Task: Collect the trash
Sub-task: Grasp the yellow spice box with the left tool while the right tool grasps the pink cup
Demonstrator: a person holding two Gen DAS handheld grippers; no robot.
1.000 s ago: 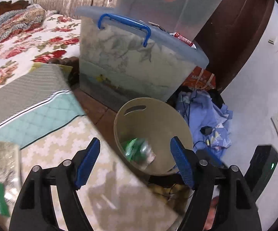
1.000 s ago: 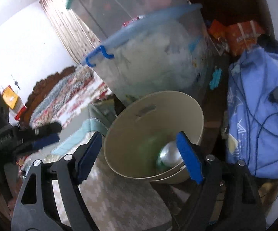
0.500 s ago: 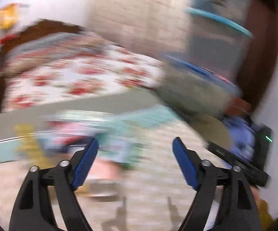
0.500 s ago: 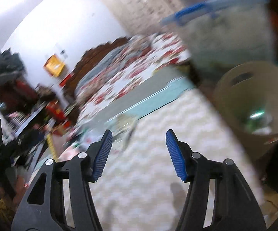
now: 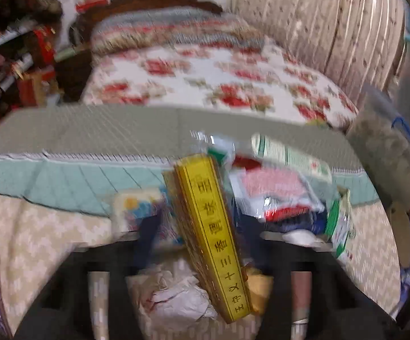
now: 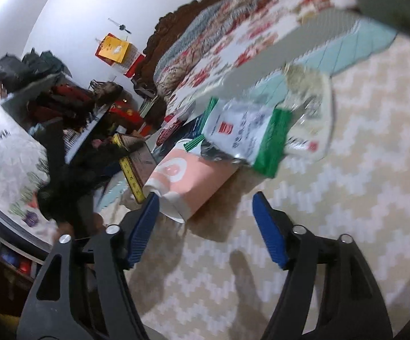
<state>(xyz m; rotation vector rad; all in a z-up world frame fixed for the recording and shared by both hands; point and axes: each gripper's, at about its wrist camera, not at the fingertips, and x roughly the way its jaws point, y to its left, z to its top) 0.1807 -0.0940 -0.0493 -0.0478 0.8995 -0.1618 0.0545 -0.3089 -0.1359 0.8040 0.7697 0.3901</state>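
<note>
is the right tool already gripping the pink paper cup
No, the right tool stands open over the patterned cloth, and the pink paper cup lies on its side beyond its left pad.

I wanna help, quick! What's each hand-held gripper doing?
Left hand-held gripper: just closed onto the yellow box.
Right hand-held gripper: open, empty, jaws just widened.

Your left gripper [image 5: 202,243] sits over a long box [image 5: 210,235] standing on edge among the litter on the bench [image 6: 346,198]. A crumpled paper [image 5: 173,294] lies nearest you, wrappers [image 5: 278,195] to the box's right. Behind the bench lies the bed [image 5: 205,85]. Your right gripper [image 6: 205,226] faces a tipped cup [image 6: 188,178], a packet [image 6: 247,136] resting just behind it.
</note>
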